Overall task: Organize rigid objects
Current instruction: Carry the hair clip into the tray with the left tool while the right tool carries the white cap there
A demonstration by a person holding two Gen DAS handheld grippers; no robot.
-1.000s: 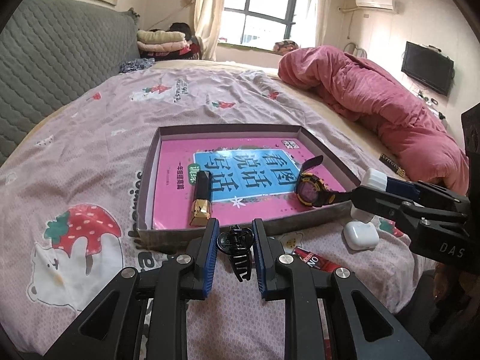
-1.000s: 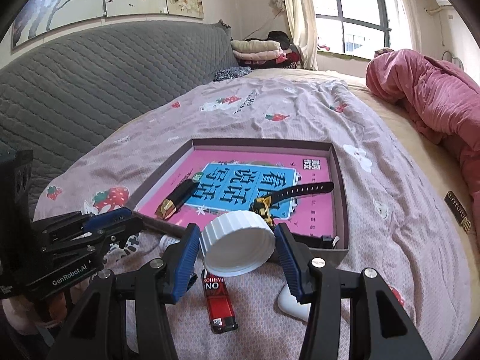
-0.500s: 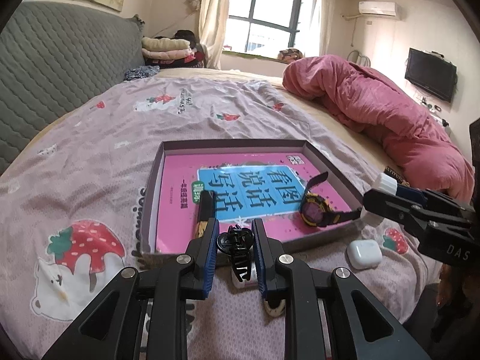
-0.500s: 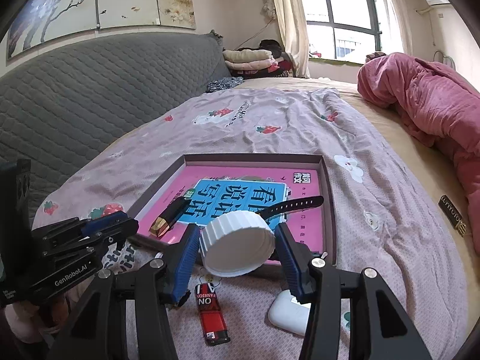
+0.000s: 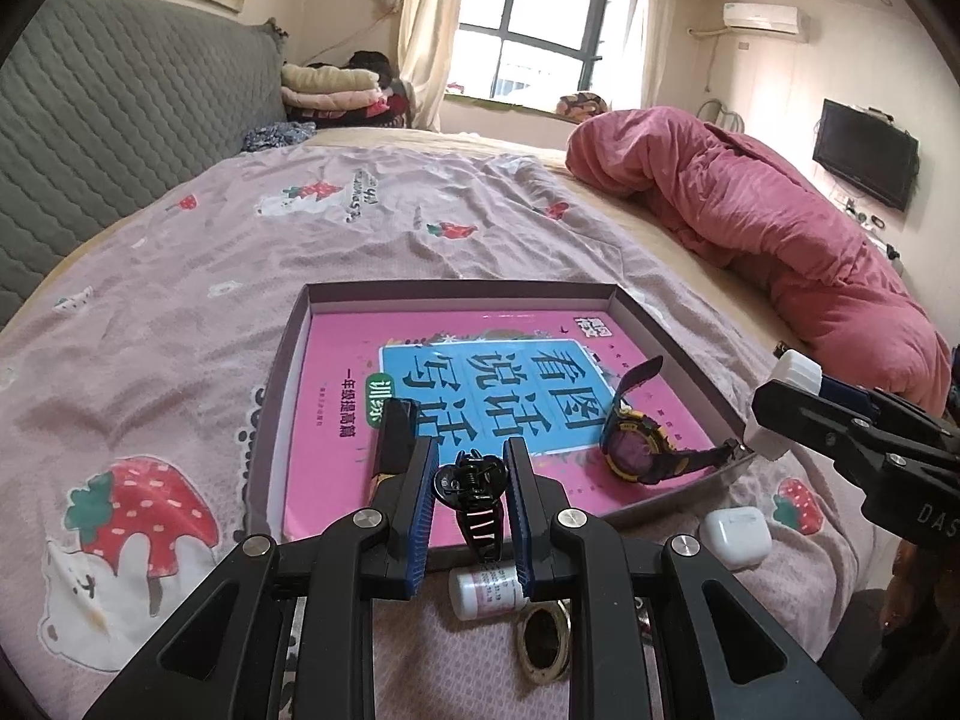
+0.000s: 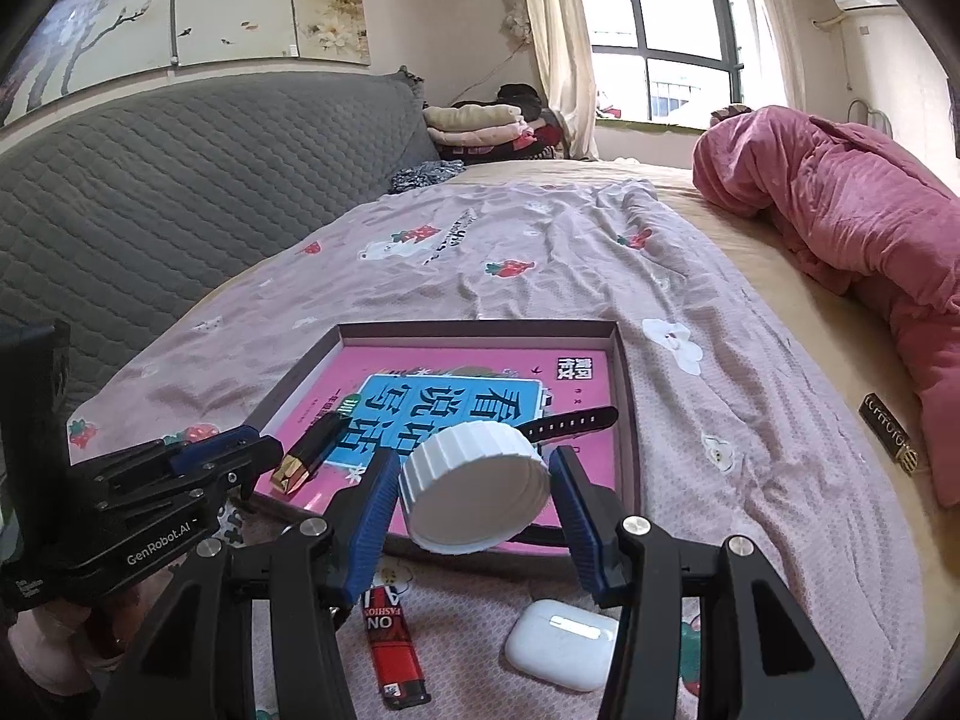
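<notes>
Bed (image 5: 180, 300) tray (image 5: 282, 384) is drawing nearer: left claw (image 5: 470, 501), gripping the black hair clip (image 5: 474, 489), is advancing over its rim; right claw (image 6: 474, 495) is holding the white cap (image 6: 474, 489).

A mauve bedsheet (image 5: 198, 276) printed with red strawberries and white bears fills the middle of both views, with a grey quilted headboard (image 6: 150, 180) at the left and a rose-pink quilt (image 5: 780, 240) at the right. In the grey-rimmed tray (image 5: 282, 372) at centre lies a magenta book (image 5: 336, 420) with a blue panel. At the bottom of the right wrist view sit a white ribbed cap (image 6: 474, 489), a red lighter (image 6: 393, 651) and a white earbud case (image 6: 561, 642).
</notes>
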